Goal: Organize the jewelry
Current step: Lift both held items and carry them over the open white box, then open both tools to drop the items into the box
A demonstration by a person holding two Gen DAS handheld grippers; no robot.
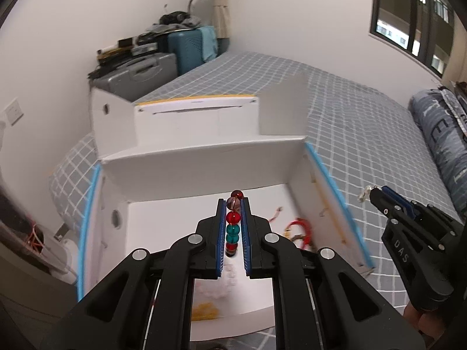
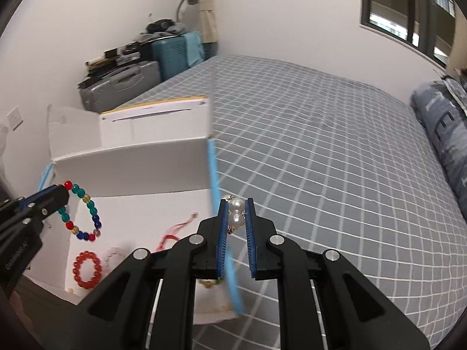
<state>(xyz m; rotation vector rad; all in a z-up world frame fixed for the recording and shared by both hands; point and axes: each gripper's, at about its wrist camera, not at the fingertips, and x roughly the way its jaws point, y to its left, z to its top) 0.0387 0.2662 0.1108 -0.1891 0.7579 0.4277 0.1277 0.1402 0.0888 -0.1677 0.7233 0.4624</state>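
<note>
My left gripper [image 1: 233, 204] is shut on a multicoloured bead bracelet [image 1: 233, 224] of red, teal and blue beads, held above the open white box [image 1: 201, 163]. In the right wrist view the bracelet [image 2: 83, 213] hangs as a loop from the left gripper [image 2: 62, 194] over the box [image 2: 131, 169]. My right gripper [image 2: 237, 204] is shut on a pearl piece [image 2: 237, 213] with a small gold clasp, just past the box's blue-edged right wall. In the left wrist view the right gripper [image 1: 372, 192] sits right of the box.
Inside the box lie a red bead bracelet [image 2: 87, 269], a red cord [image 2: 175, 232], a pale bead bracelet [image 2: 112, 255] and yellow beads [image 1: 205, 310]. The box stands on a grey checked bed [image 2: 321, 160]. Suitcases [image 2: 122, 84] stand at the far wall; a pillow [image 2: 443, 134] lies right.
</note>
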